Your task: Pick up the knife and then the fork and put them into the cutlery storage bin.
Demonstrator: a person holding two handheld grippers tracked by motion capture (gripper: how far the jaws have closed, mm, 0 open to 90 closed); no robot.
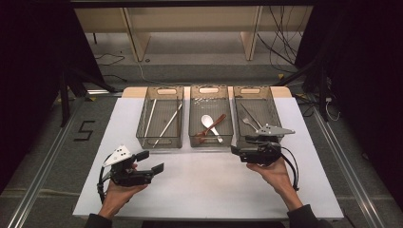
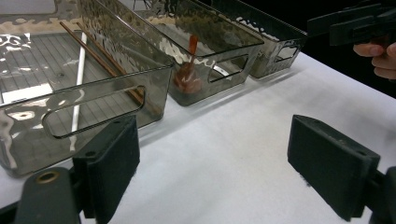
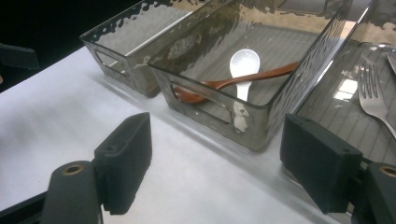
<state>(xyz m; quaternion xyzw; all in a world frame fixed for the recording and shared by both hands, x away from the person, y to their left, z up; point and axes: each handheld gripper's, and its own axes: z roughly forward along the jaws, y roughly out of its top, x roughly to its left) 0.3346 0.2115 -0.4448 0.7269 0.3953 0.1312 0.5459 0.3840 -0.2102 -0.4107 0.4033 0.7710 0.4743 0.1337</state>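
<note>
- Left gripper [image 1: 157,161] rests low over the white table [image 1: 204,185], near-left part, held in the person's left hand [image 1: 119,190]. Jaws spread wide, nothing between them; the left gripper view shows bare table between the pads.
- Right gripper [image 1: 235,151] held in the right hand [image 1: 271,171], just in front of the right bin [image 1: 275,111] and the middle bin [image 1: 211,140]. Jaws wide apart, empty; pads touch nothing in the right gripper view.
- Three smoky clear plastic bins stand in a row at the far side of the table, close beside each other.
- Left bin [image 1: 142,128]: chopsticks [image 1: 168,122] lying lengthwise, one pale stick and darker ones seen in the left gripper view.
- Middle bin: white spoon [image 3: 243,65] lying flat, bowl toward the far end; brown wooden spoon [image 3: 233,81] crossing it, bowl down near the bin's front wall by the handle cut-out.
- Right bin: metal fork [image 3: 376,100] flat on the floor, tines toward the front; another metal piece beside it, partly hidden by the gripper's grey plate in the high view, cannot tell what.
- Nearest things to the right gripper: the two spoons in the middle bin, straight ahead of its jaws, and the fork off to one side. Not touched.
- Grippers well apart from each other.
</note>
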